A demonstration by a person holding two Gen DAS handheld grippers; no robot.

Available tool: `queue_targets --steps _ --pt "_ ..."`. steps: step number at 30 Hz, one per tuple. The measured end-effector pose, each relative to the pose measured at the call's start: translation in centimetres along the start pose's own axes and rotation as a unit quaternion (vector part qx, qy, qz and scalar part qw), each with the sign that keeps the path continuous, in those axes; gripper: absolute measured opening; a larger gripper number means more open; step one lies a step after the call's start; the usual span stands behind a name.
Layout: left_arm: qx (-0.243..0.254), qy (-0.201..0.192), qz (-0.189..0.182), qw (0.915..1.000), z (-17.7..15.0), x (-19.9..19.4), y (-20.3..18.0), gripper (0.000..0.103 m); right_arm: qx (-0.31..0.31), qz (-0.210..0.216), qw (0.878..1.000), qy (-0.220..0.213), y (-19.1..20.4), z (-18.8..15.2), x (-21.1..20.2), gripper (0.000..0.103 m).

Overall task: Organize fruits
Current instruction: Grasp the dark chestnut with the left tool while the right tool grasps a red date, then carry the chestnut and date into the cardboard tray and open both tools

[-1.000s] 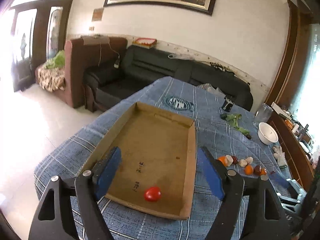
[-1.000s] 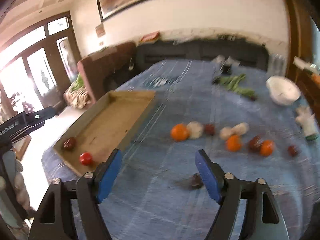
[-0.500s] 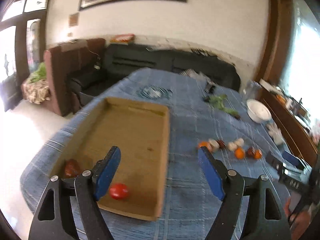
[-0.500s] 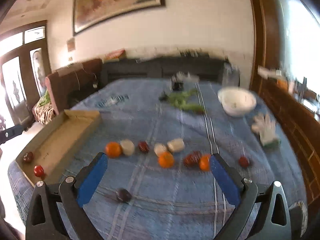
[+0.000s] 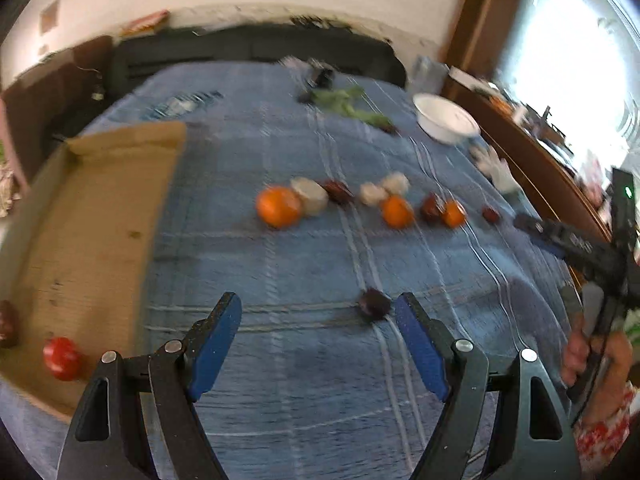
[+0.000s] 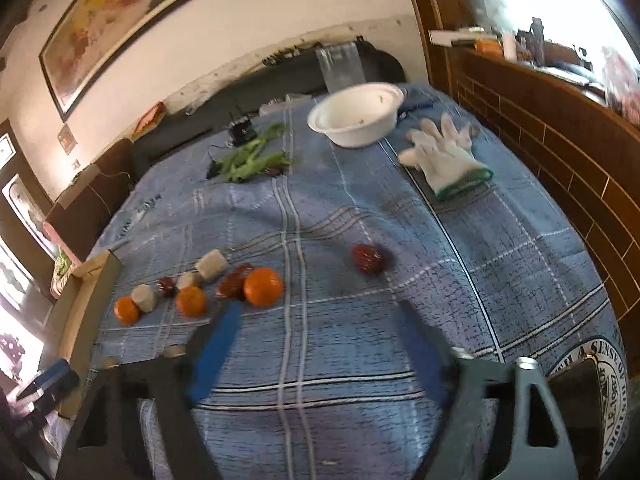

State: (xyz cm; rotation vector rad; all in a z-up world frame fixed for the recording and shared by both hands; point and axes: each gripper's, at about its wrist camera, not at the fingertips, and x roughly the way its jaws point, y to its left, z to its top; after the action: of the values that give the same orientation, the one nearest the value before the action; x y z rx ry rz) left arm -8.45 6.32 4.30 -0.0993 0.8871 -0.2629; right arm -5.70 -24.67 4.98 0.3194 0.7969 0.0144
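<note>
- Left tongs point(image 5: 318, 322) spread wide and empty over the blue plaid worktop point(image 5: 280, 264); a dark date point(image 5: 374, 304) lies just beside the right blue pad's tip, at 1 o'clock from their gap
- Cardboard tray point(image 5: 92, 216) sits at 9 o'clock in the left view, holding a red tomato point(image 5: 62, 358) and a dark fruit point(image 5: 6, 322) near its front edge
- A row of oranges point(image 5: 278, 206), pale chunks and dark fruits lies at 12 o'clock
- Right tongs point(image 6: 320, 330) spread, blurred, holding nothing; a lone red date point(image 6: 366, 258) at 12 o'clock, an orange point(image 6: 263, 286) at 11 o'clock
- White bowl point(image 6: 356, 118), glove point(image 6: 444, 152) and greens point(image 6: 252, 158) lie farther off
</note>
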Motion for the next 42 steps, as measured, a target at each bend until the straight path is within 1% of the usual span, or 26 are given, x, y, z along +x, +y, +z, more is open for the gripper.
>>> queue_targets --steps 1,5,8,12,15,17,18,19,20,21,22,23,24,25,27,29,30,34,35,37,40,42 --pt "0.004 0.008 -0.006 0.9999 -0.2 0.4 -0.3 0.079 0.002 -0.004 1.000 0.002 -0.2 0.0 0.2 0.070" --pt "0.012 0.021 -0.021 0.9995 -0.3 1.9 -1.2 0.077 -0.006 -0.033 0.999 0.018 -0.7 0.5 1.9 0.069" --pt "0.011 0.026 -0.035 0.9990 0.0 2.7 -1.5 0.070 -0.021 -0.053 0.998 0.022 -0.7 1.1 3.3 0.069" --pt "0.010 0.036 -0.056 0.9977 0.2 3.9 -1.8 0.060 -0.041 -0.078 0.996 0.028 -0.3 2.2 5.3 0.065" --pt "0.014 0.044 -0.063 0.9970 0.2 4.7 -2.0 0.056 -0.054 -0.099 0.993 0.032 0.0 2.8 6.7 0.064" --pt "0.018 0.048 -0.063 0.9967 0.3 5.1 -2.2 0.054 -0.058 -0.103 0.992 0.036 0.1 3.0 7.4 0.063" --pt "0.021 0.046 -0.061 0.9969 0.3 5.2 -2.4 0.051 -0.059 -0.103 0.992 0.040 0.1 3.0 7.8 0.061" --pt "0.025 0.045 -0.061 0.9968 0.4 5.3 -2.5 0.041 -0.060 -0.104 0.992 0.044 0.1 3.1 8.2 0.056" --pt "0.030 0.047 -0.059 0.9967 0.5 5.5 -2.6 0.035 -0.064 -0.107 0.991 0.043 0.1 3.1 8.3 0.055" --pt "0.033 0.046 -0.053 0.9970 0.5 5.6 -2.7 0.023 -0.070 -0.112 0.990 0.041 0.3 3.1 8.4 0.052" --pt "0.035 0.043 -0.048 0.9973 0.5 5.7 -2.7 0.022 -0.077 -0.118 0.989 0.040 0.5 3.0 8.5 0.045" --pt "0.034 0.042 -0.050 0.9973 0.5 5.7 -2.7 0.022 -0.080 -0.119 0.989 0.038 0.7 3.0 8.5 0.040" --pt "0.032 0.040 -0.050 0.9974 0.5 5.6 -2.6 0.021 -0.082 -0.117 0.989 0.037 0.8 3.0 8.5 0.032" --pt "0.029 0.037 -0.047 0.9978 0.4 5.3 -2.4 0.021 -0.083 -0.115 0.989 0.034 0.8 3.0 8.4 0.025" --pt "0.022 0.034 -0.046 0.9981 0.4 4.4 -2.0 0.021 -0.083 -0.112 0.990 0.031 0.7 2.9 8.3 0.025" --pt "0.005 0.024 -0.056 0.9981 0.4 2.3 -1.0 0.021 -0.079 -0.105 0.991 0.028 0.6 2.9 8.2 0.025" --pt "0.002 0.015 -0.053 0.9985 0.4 1.2 -0.5 0.021 -0.078 -0.106 0.991 0.024 0.6 2.9 8.0 0.025" --pt "-0.004 -0.033 -0.008 0.9994 0.6 -4.4 2.3 0.022 -0.086 -0.134 0.987 0.008 1.7 2.4 6.8 0.025" --pt "-0.010 -0.046 0.007 0.9989 0.6 -5.9 3.4 0.022 -0.092 -0.144 0.985 -0.002 2.3 2.3 6.1 0.025" --pt "-0.029 -0.062 0.026 0.9973 0.8 -7.6 5.3 0.022 -0.101 -0.148 0.984 -0.019 3.6 2.4 4.8 0.025" --pt "-0.059 -0.072 0.038 0.9949 0.9 -8.6 7.6 0.022 -0.116 -0.125 0.984 -0.044 6.4 2.7 2.7 0.025" --pt "-0.071 -0.076 0.038 0.9939 0.9 -8.8 8.5 0.022 -0.133 -0.091 0.985 -0.054 8.7 2.5 1.3 0.025"
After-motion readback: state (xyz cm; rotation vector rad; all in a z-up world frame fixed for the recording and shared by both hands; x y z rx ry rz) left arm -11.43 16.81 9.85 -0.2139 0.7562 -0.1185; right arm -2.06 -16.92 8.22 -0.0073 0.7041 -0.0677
